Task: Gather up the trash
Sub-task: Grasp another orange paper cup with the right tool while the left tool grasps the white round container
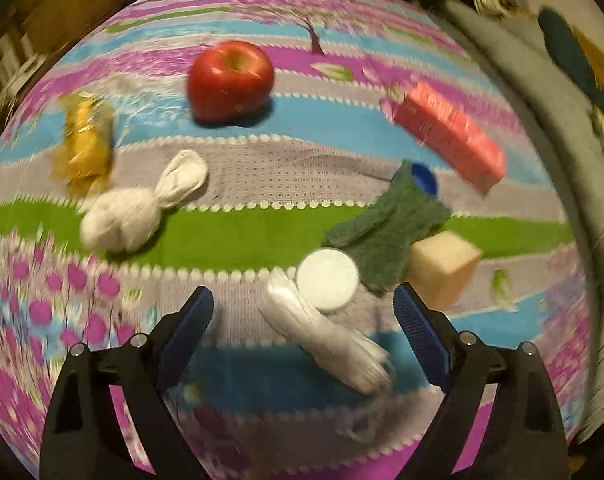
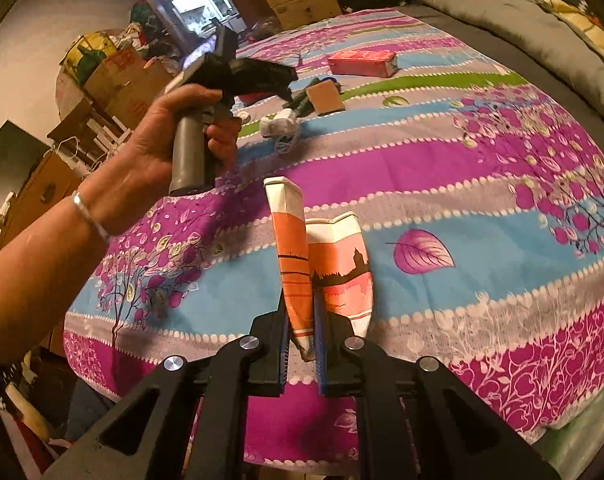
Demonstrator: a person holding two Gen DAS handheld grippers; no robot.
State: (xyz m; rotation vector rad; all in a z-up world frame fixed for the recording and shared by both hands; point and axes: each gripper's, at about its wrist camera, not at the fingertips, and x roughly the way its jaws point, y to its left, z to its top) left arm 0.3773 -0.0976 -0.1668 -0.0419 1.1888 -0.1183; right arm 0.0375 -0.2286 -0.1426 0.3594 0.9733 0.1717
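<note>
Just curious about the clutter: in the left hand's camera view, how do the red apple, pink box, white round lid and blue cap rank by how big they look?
1. Pink box, longest, though blurred.
2. Red apple, close to the box in area, so the top two are unsure.
3. White round lid, nearer the camera, which flatters it.
4. Blue cap, partly hidden by a green cloth.

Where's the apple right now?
In the left wrist view, the apple sits upper centre on the cloth, between the yellow wrapper and pink box.
</note>
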